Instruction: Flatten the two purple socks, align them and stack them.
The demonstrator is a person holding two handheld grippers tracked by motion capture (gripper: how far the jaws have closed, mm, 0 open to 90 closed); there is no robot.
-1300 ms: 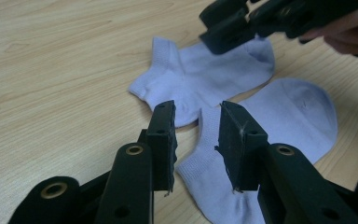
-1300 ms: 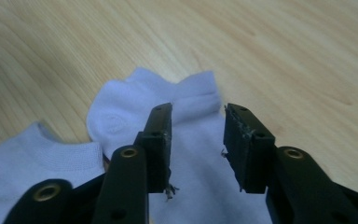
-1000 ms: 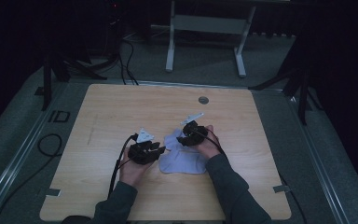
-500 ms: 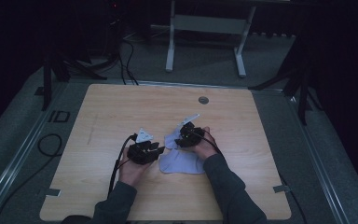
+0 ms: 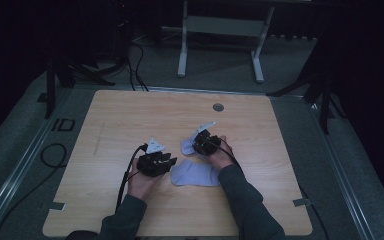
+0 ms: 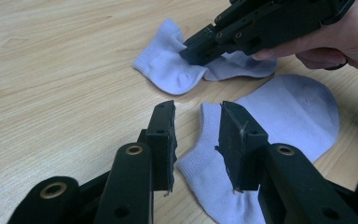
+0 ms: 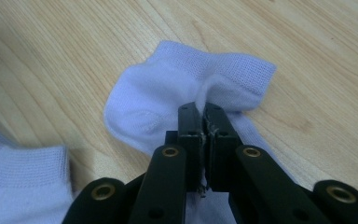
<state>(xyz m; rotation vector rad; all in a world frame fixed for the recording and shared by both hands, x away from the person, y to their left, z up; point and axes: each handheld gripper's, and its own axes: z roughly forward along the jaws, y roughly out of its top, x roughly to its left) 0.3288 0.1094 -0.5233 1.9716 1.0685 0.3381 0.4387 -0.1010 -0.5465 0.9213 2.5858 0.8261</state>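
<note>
high view: far sock (image 5: 189, 146) and near sock (image 5: 196, 174) lie mid-table (image 5: 130, 115), right gripper (image 5: 200, 142) on the far one | left gripper view: left gripper (image 6: 196, 137) jaws apart over near sock's cuff, gripping nothing; lower squarely before closing | right gripper view: jaws have just been closing, now clamped on far sock's fabric; lift gently

Right gripper (image 7: 204, 116) low over the table, jaws just closed and pinched tight together. Left gripper (image 6: 196, 135) hovered level, jaws partly apart, pads touching nothing.
</note>
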